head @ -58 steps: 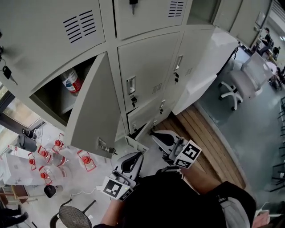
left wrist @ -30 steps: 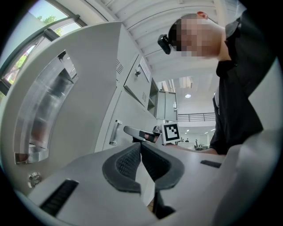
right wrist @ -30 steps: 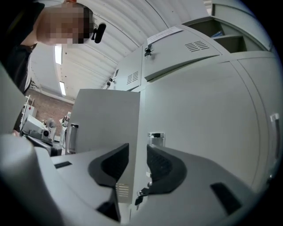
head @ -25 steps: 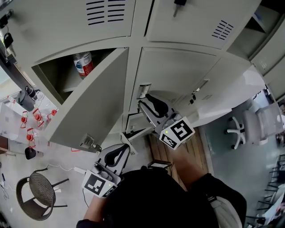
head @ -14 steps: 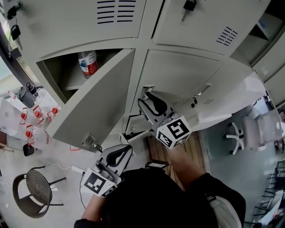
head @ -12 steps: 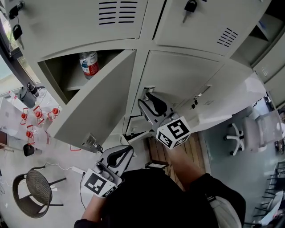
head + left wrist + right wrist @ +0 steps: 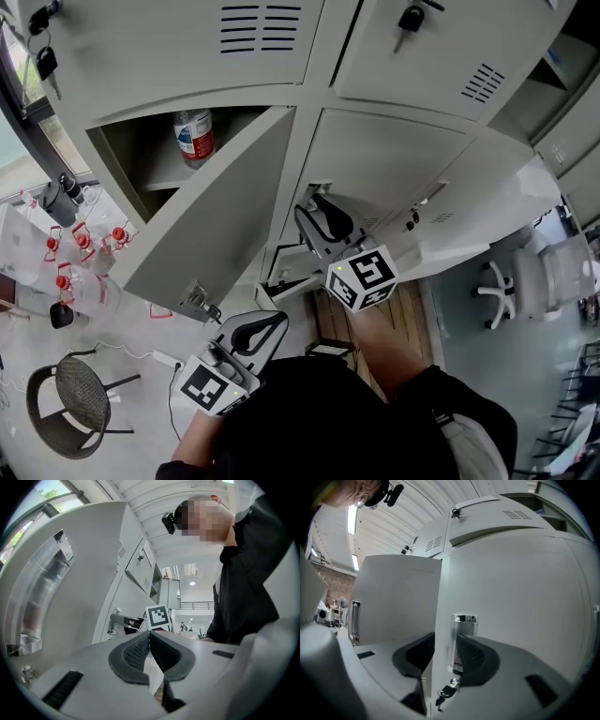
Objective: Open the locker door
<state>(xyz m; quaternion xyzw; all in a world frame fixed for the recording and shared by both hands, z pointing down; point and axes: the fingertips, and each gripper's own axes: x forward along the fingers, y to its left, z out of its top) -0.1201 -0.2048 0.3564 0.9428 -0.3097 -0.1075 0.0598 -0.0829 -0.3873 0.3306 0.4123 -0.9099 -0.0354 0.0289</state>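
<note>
Find the door [image 7: 511, 597] closed in the middle column, with its handle [image 7: 461, 639] set at the left edge and a key [image 7: 444, 694] dangling just below. Straddling that handle: the right tool [image 7: 447, 660], released, jaws apart, one pad either side of the chrome plate and the door's edge, nothing clenched yet.

Likely slips from here:
- Clenching on the thin chrome lip alone. Smooth metal and a shallow bite mean the pads may slide off as soon as the pull starts.
- Closing with the outer pad past the door's edge, against the frame. Would pinch door to frame and hold it closed instead of freeing it.
- Catching the key with the lower part of the pads. Could twist or jerk it in the lock, or knock it out.
- Pulling straight back instead of along the hinge arc. Would wrench the grip sideways and lose the handle partway.
- Pulling hard on a latch that may be locked, which cannot be judged from these views. Risks a sudden release or a slip.
- Swinging wide to the left. Risks a knock against the open door [image 7: 211, 220] of the next locker, which hangs just beside, with a bottle [image 7: 195, 136] standing inside behind it.

Lower down, close to the body: the left tool [image 7: 149, 651], clenched on nothing, well apart from the handle and no help in steadying the door.
</note>
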